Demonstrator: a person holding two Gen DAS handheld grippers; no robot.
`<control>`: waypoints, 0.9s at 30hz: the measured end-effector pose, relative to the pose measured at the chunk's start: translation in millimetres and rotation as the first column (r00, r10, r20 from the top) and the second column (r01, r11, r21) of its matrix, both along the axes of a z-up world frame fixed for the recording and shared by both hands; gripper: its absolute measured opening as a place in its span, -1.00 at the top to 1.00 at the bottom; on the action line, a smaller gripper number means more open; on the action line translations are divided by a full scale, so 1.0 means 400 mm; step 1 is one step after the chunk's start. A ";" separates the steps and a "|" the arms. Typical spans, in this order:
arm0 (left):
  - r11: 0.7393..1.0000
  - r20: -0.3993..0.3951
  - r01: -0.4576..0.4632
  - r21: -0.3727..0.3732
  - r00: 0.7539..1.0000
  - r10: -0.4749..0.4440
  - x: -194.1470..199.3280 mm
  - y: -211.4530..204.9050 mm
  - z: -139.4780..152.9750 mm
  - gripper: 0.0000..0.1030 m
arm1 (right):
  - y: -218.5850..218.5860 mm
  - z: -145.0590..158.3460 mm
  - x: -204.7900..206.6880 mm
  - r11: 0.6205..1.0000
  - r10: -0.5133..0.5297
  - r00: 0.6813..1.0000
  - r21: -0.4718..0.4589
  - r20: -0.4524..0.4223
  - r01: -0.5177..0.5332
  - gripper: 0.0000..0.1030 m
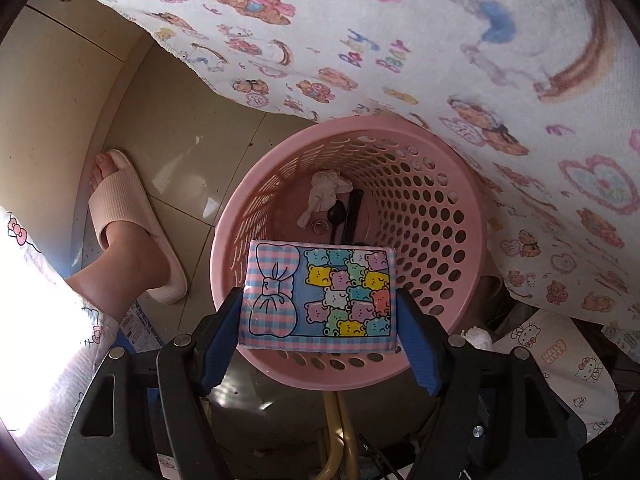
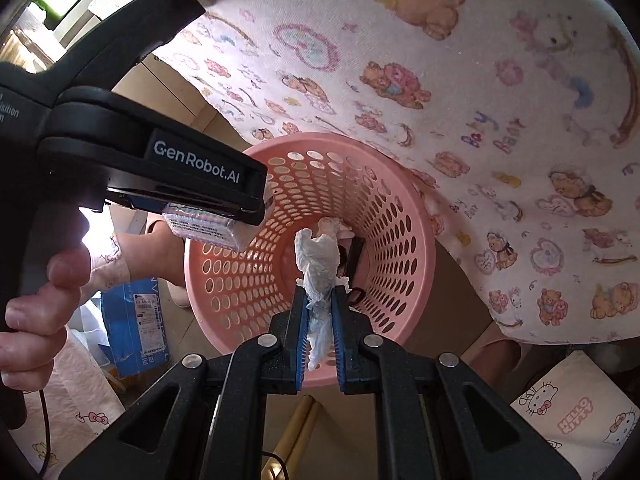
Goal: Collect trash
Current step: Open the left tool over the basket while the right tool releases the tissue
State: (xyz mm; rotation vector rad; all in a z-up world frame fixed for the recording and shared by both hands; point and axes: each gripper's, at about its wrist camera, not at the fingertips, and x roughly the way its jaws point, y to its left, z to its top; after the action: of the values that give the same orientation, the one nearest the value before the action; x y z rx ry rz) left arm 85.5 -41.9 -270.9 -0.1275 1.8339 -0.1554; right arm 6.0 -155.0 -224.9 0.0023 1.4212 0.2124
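Observation:
A pink perforated bin stands on the floor below both grippers; it also shows in the right wrist view. My left gripper is shut on a tissue pack printed with a bow and coloured bears, held over the bin's near rim. In the right wrist view the left gripper's body hangs over the bin's left rim with the pack under it. My right gripper is shut on a crumpled white tissue above the bin's mouth. A crumpled tissue and dark items lie in the bin.
A bear-print cloth drapes over the bin's far and right side. A foot in a pink slipper stands left of the bin. A blue box and Hello Kitty packs lie on the floor nearby.

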 end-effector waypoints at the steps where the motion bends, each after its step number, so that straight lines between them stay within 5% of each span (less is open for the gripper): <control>1: 1.000 -0.007 -0.004 -0.005 1.000 0.004 -0.003 -0.002 -0.002 -0.37 | 0.003 -0.002 -0.001 1.000 0.004 1.000 -0.001 -0.002 -0.004 0.75; 6: 1.000 -0.011 0.002 0.024 1.000 -0.002 -0.007 -0.002 -0.012 -0.45 | -0.002 -0.009 -0.003 1.000 -0.003 1.000 0.001 -0.007 0.003 0.63; 11: 1.000 -0.011 -0.028 0.009 1.000 0.028 -0.005 0.010 -0.006 -0.56 | -0.016 -0.003 0.000 1.000 -0.030 1.000 0.008 0.006 0.030 -0.01; 21: 0.999 0.026 -0.051 -0.020 0.998 0.051 -0.006 0.020 0.052 -0.65 | -0.037 0.036 0.011 0.998 -0.066 0.997 -0.001 0.044 0.066 -0.03; 27: 0.999 0.155 -0.031 -0.014 0.987 0.033 0.003 0.027 0.151 -0.65 | -0.076 0.131 0.018 0.994 -0.110 0.982 0.019 0.157 0.108 -0.04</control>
State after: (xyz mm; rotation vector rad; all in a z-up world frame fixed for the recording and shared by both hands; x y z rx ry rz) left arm 86.9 -31.1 -210.5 -0.1489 1.6747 -0.1494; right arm 13.3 -185.6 -172.3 0.0702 1.2584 0.1266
